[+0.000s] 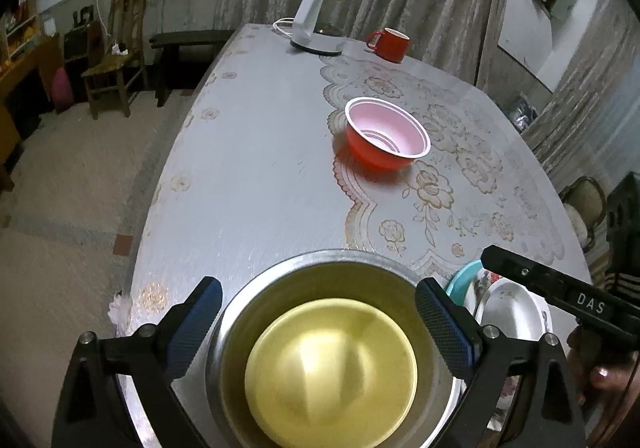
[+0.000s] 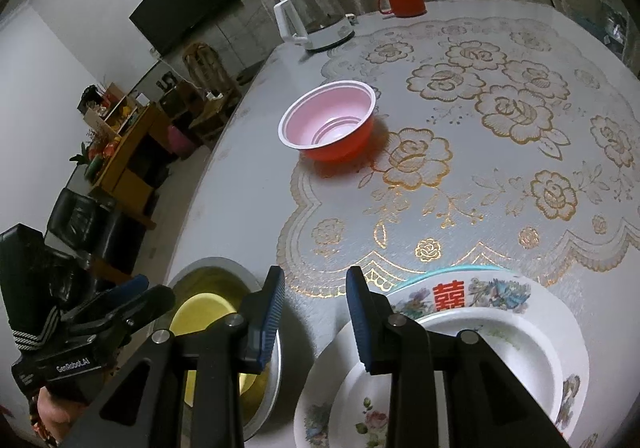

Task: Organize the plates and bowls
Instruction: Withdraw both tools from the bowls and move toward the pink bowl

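A steel bowl [image 1: 280,288] sits at the table's near edge with a yellow bowl [image 1: 332,368] nested in it. My left gripper [image 1: 320,312] hangs open over it, its blue pads [image 1: 200,324] level with either side of the rim in the picture. A red bowl [image 1: 386,134] with a pink inside [image 2: 328,120] stands alone mid-table. To the right of the steel bowl [image 2: 256,280] lies a stack of floral plates [image 2: 480,296] with a white deep plate [image 2: 500,352] on top. My right gripper [image 2: 316,308] is open and empty above the gap between bowl and plates.
A white kettle [image 1: 320,28] and a red mug [image 1: 390,44] stand at the far end of the lace-patterned tablecloth [image 2: 480,168]. The table edge [image 1: 160,208] drops to the floor on the left, where wooden chairs [image 1: 116,60] stand.
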Demonstrator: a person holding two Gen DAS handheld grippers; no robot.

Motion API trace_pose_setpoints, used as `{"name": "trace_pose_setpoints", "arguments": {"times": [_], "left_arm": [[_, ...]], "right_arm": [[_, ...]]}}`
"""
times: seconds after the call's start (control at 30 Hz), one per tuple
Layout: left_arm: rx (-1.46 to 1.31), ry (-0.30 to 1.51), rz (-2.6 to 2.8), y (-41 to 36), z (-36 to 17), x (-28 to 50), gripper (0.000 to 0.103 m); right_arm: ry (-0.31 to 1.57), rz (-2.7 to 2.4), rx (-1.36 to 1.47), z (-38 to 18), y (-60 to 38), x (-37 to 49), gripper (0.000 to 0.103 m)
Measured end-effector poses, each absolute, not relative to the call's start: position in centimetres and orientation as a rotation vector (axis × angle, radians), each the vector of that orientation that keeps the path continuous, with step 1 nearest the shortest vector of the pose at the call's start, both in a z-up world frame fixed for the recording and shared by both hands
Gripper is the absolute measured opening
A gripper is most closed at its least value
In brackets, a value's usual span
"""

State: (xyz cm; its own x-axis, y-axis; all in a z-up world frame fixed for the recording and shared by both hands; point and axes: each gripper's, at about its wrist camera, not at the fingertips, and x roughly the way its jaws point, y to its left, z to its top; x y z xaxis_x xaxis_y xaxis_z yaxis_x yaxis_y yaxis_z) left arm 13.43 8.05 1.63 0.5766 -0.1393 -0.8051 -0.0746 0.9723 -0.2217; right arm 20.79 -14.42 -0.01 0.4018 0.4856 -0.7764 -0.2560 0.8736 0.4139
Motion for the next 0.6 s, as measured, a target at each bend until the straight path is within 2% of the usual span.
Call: {"name": "trace_pose_setpoints", "arguments": {"times": [0.6], "left_arm": [[-0.139, 0.969, -0.044, 5.7, 2.7, 17.6, 0.1]], "right_arm": [[1.053, 0.442, 0.27, 0.3, -16.7, 26.9, 0.034]]}}
